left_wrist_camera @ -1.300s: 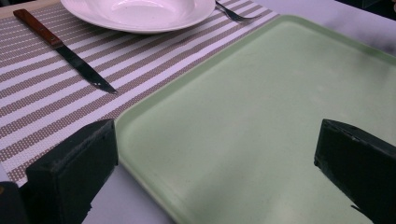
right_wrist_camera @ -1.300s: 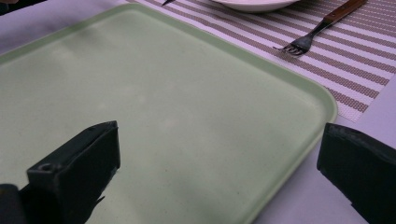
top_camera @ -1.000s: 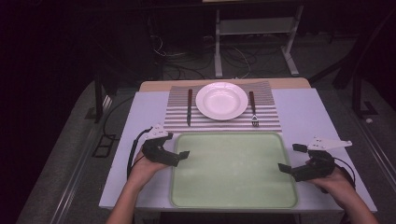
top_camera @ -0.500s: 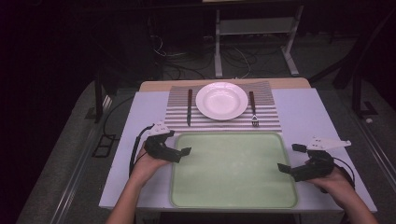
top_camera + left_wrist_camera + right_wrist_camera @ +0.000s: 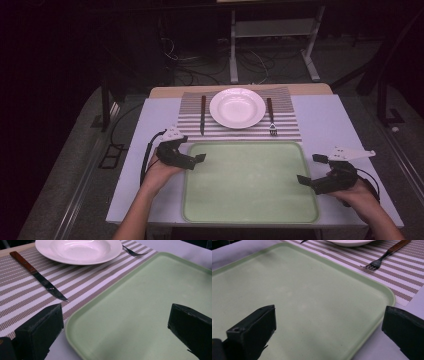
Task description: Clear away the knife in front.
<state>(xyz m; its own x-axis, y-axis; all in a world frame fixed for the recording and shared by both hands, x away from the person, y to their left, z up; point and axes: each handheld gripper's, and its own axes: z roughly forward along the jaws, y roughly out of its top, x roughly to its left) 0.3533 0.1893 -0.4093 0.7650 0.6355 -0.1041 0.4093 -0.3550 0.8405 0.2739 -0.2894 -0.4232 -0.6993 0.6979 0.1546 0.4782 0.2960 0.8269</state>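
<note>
Since a second ago, the left gripper (image 5: 194, 159) has slid a little to the right and now hangs over the left edge of the green tray (image 5: 250, 216). It sits near the far left corner of the tray, with its jaws spread wide and nothing between them. The right gripper (image 5: 311, 170) has hardly moved. It waits at the right edge of the tray, jaws wide apart too, holding nothing.

The tray lies flat on the table (image 5: 325, 117), at the near side, between the two hands. Just past its far edge is a striped mat (image 5: 287, 131). On the mat sit a white plate (image 5: 236, 107), a knife (image 5: 202, 114) to the left of it and a fork (image 5: 270, 116) to the right.

What could go wrong? The tray looks thin and smooth. If one gripper bites only a tiny bit of the rim, the tray could slip out. If one side goes up before the other, the tray could tip. If the tray gets pushed forward, it may bump the mat and make the knife or fork move.
</note>
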